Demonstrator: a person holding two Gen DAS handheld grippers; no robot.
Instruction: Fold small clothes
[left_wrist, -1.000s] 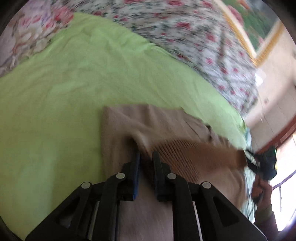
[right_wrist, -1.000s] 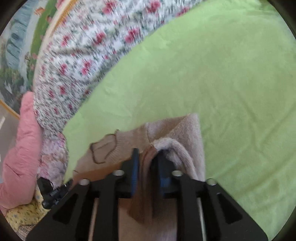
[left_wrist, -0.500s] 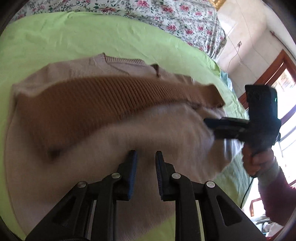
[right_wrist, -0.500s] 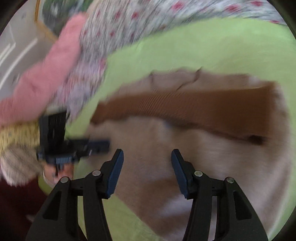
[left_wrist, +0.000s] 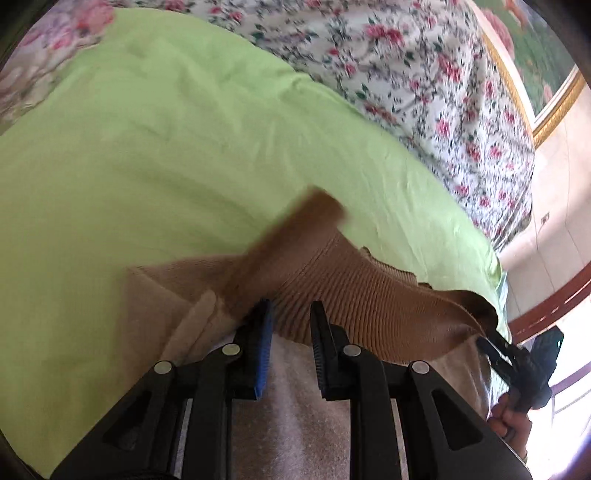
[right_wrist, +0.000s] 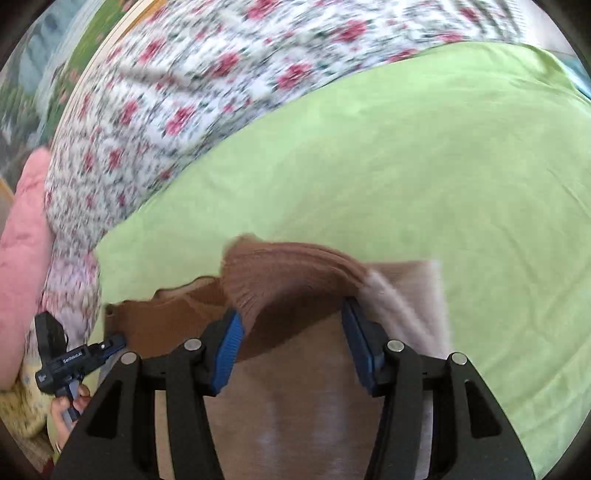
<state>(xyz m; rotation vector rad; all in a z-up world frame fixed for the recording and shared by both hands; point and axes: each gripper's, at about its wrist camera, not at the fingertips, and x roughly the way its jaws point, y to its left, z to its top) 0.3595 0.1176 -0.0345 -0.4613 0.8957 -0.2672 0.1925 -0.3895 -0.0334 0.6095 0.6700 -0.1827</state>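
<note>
Beige sweater (left_wrist: 306, 424) lies on the green sheet (left_wrist: 155, 147) of the bed, its brown ribbed hem (left_wrist: 354, 295) thrown up and blurred above the paler body of the knit.

Left gripper (left_wrist: 291, 332): the jaws have just been opening a little and now stand a narrow gap apart. The ribbed hem sits just beyond the tips; sweater fabric shows below the gap, and nothing is pinched.

Right gripper (right_wrist: 291, 339): jaws have just been opening and stand wide, blue pads clear on both sides. The ribbed hem (right_wrist: 291, 269) arches over the tips, loose, with no grip on it.

Flowered quilt (right_wrist: 192, 96) lies past the sheet's far edge. Pink cushion (right_wrist: 22, 266) sits at the left edge of the right wrist view.
</note>
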